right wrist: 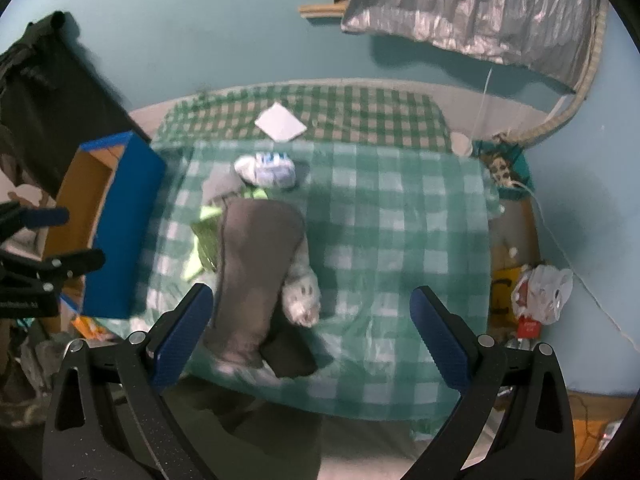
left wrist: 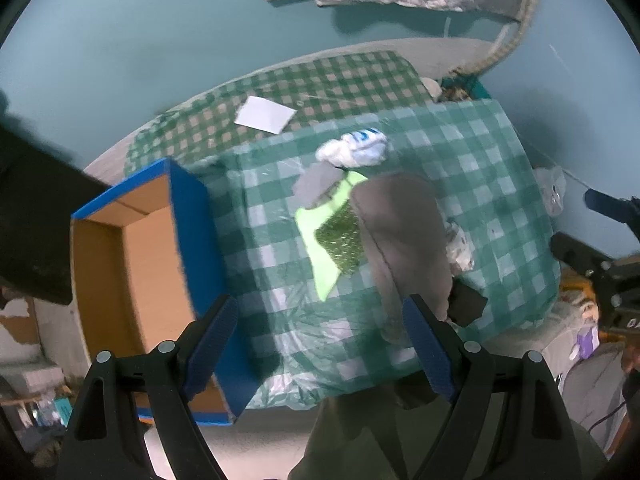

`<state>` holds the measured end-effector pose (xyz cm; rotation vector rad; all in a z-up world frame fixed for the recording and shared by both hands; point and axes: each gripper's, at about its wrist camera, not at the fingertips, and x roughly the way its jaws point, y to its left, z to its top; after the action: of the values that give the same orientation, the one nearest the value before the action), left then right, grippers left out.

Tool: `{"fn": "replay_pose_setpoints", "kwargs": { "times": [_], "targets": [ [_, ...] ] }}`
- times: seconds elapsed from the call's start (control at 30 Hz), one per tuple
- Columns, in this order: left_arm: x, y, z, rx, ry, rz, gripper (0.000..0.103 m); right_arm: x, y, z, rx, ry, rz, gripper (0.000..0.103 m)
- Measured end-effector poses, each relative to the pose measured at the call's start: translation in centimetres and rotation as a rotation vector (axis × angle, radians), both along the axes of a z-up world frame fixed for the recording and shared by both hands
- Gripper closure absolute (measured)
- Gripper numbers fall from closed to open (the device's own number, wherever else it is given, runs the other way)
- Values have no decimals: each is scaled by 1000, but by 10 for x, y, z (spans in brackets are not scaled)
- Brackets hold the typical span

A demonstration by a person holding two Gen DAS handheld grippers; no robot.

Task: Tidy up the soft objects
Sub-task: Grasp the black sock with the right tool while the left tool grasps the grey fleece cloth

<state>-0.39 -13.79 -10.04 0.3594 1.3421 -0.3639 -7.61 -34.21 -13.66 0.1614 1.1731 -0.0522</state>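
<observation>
A pile of soft things lies on the green checked tablecloth point(left wrist: 500, 184) point(right wrist: 400, 220): a long grey-brown garment point(left wrist: 400, 232) point(right wrist: 256, 264), a neon green cloth point(left wrist: 320, 248) point(right wrist: 208, 213) with a glittery green piece point(left wrist: 340, 240) on it, a white and blue bundle point(left wrist: 356, 146) point(right wrist: 268, 170), a grey cloth point(left wrist: 316, 180), a pale patterned piece point(right wrist: 304, 300) and a dark cloth point(left wrist: 466, 304) point(right wrist: 292, 356). An open blue cardboard box point(left wrist: 192, 216) point(right wrist: 120, 208) stands at the table's left. My left gripper point(left wrist: 320, 344) hovers open above the table's near edge. My right gripper point(right wrist: 312, 340) is open too, above the garment's near end.
A white sheet of paper point(left wrist: 266, 114) point(right wrist: 282, 122) lies on a darker checked cloth point(left wrist: 320, 84) behind the table. A quilted grey blanket point(right wrist: 480, 12) hangs on the blue wall. A plastic bag point(right wrist: 544, 292) and clutter sit on the floor at right.
</observation>
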Motion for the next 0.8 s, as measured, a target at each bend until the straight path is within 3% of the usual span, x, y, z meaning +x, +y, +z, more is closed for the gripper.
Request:
{"fn": "replay_pose_setpoints", "kwargs": {
  "times": [0.33,0.8],
  "targets": [
    [-10,-29,-50,53,61,-110,17,-15,0,-66,22,82,50,7],
    [-24,-39,-105,60,156,-119,17,-20,25,-141,27,189,164,13]
  ]
}}
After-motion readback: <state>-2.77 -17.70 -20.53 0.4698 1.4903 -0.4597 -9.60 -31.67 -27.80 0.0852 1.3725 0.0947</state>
